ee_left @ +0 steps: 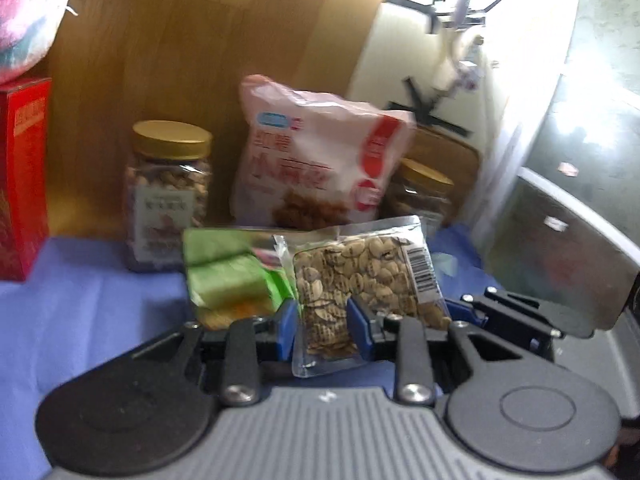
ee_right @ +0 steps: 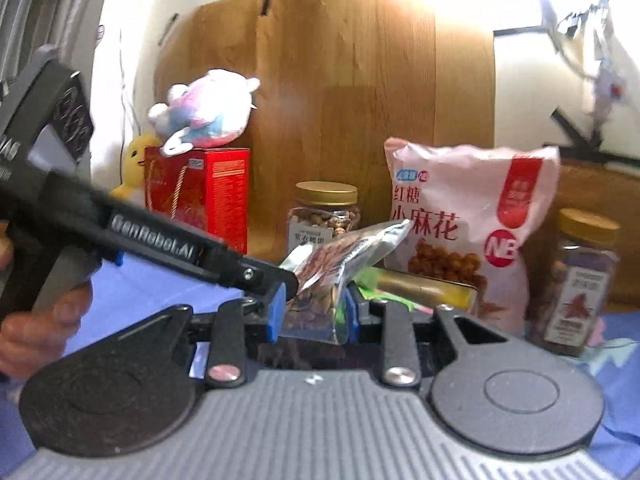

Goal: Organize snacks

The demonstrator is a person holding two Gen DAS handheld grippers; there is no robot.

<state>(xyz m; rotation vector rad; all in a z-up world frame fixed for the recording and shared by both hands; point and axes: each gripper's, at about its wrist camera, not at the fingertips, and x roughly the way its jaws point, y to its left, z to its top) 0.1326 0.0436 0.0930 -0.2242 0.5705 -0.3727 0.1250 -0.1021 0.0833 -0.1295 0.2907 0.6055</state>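
Clear plastic, left wrist view: a seed packet (ee_left: 362,280) is pinched between the blue pads (ee_left: 358,322) of the left gripper (ee_left: 322,330), lifted off the blue cloth (ee_left: 88,300); judged to be held for moving to its place.
Packet contents: flat striped seeds, seen through the film; a barcode label sits at its right edge.
Green packet (ee_left: 232,276): just beside the seed packet on its left; whether it is gripped cannot be told.
Back row: a gold-lidded jar (ee_left: 170,196) filled with nuts, a pink bag (ee_left: 320,152) upright against the wooden board (ee_left: 208,40), a second gold-lidded jar (ee_left: 424,192) partly hidden behind the bag.
Red box (ee_left: 24,176): at far left, a plush toy (ee_left: 32,12) resting on top.

Silver foil, right wrist view: a packet (ee_right: 340,264) is clamped low down between the closed pads of the right gripper (ee_right: 314,314), its top tilted up to the right.
Other gripper: the left tool (ee_right: 160,240) reaches in from the left, its tip touching the same packet; a two-handed hold is judged likely.
Containers: nut jar (ee_right: 326,216) behind, pink bag (ee_right: 472,216) upright, labelled jar (ee_right: 576,280) at right, contents dark and unclear.
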